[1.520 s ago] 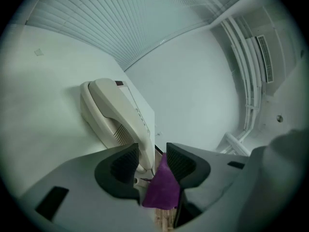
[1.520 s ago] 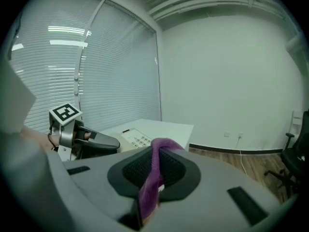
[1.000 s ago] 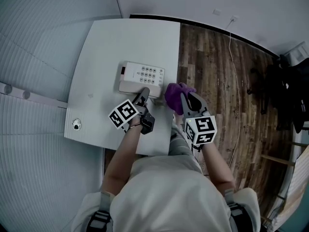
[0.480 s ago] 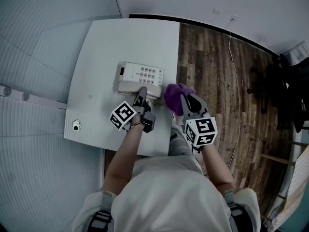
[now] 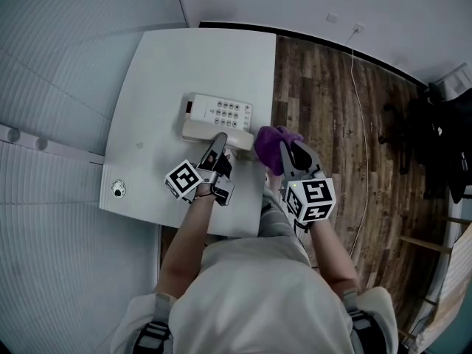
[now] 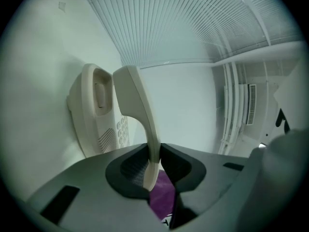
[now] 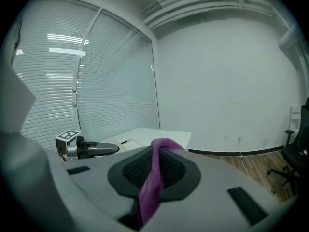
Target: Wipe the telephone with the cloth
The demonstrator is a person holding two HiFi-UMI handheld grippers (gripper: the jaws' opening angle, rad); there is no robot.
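- Head view: the person is standing at a white table. The telephone is sitting near the table's front right edge, beside the wooden floor.
- The left gripper is gripping the near end of the handset. The right gripper is hovering just right of it, off the table's edge, and is carrying the purple cloth.
- Left gripper view: the left gripper is clamping the cream handset. Its jaws have just been closing, and the pads are pressing on the handset's sides. The handset is standing clear of the telephone, whose cradle and keys are showing. A bit of cloth is peeking below the jaws.
- Right gripper view: the right gripper is pinching a fold of cloth at a narrow gap. The cloth is draping over and down between the pads. The left gripper is showing at the left, over the table.
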